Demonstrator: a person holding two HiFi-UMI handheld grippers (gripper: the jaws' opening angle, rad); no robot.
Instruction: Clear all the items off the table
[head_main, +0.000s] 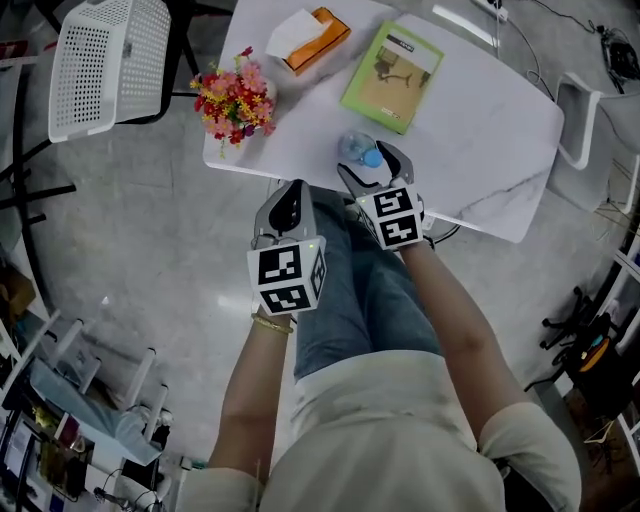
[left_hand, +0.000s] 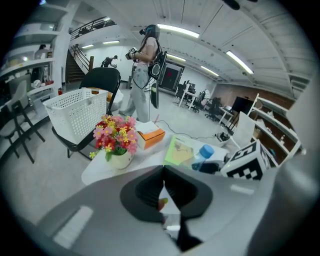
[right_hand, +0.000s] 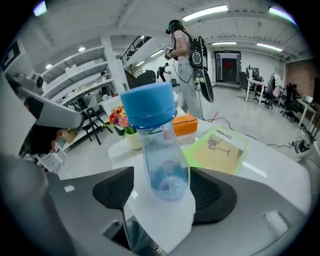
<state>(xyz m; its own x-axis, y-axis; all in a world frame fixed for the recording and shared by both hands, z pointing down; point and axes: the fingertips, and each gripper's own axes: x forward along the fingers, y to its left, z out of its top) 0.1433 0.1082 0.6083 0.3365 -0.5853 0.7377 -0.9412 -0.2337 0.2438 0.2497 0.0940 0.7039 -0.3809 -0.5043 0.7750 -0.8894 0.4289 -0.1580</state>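
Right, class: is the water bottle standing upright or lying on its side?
Upright: the bottle stands on the table, blue cap on top, between the right gripper's open jaws.

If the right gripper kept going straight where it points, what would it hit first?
The blue-capped clear bottle: it stands on the white table between the right gripper's open fingers, probably just ahead.

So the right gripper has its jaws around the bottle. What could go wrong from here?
1. The bottle stands close to the near edge of the table. The right gripper has open jaws around it and does not grip it, so a bump from one jaw could push it off.
2. The bottle is tall and narrow. If the jaws close off-centre, it may tip over.
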